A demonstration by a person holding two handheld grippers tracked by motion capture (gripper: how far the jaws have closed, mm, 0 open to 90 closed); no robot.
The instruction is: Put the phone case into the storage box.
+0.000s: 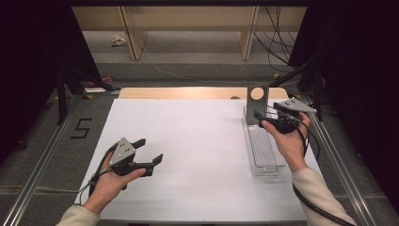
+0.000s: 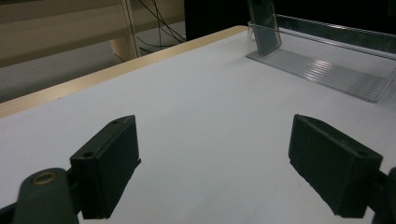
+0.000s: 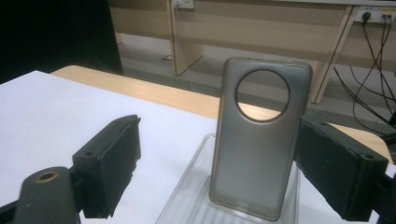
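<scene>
A translucent grey phone case (image 1: 257, 104) with a round camera hole stands upright at the far end of a clear plastic tray (image 1: 264, 153) on the right of the white table. My right gripper (image 1: 267, 111) is held at the case, open. In the right gripper view the case (image 3: 254, 154) stands in the gap of my right gripper (image 3: 217, 172): the left pad is well clear of it and the right pad is close beside its edge. My left gripper (image 1: 150, 149) hovers open over the bare white sheet at the front left, with nothing between its jaws (image 2: 215, 163).
The white sheet (image 1: 188, 150) covers most of the table, with a wooden strip (image 1: 188, 92) along the far edge. Metal rails (image 1: 42, 160) run down both sides. In the left gripper view the tray (image 2: 327, 70) and case (image 2: 264, 23) lie far off at the upper right.
</scene>
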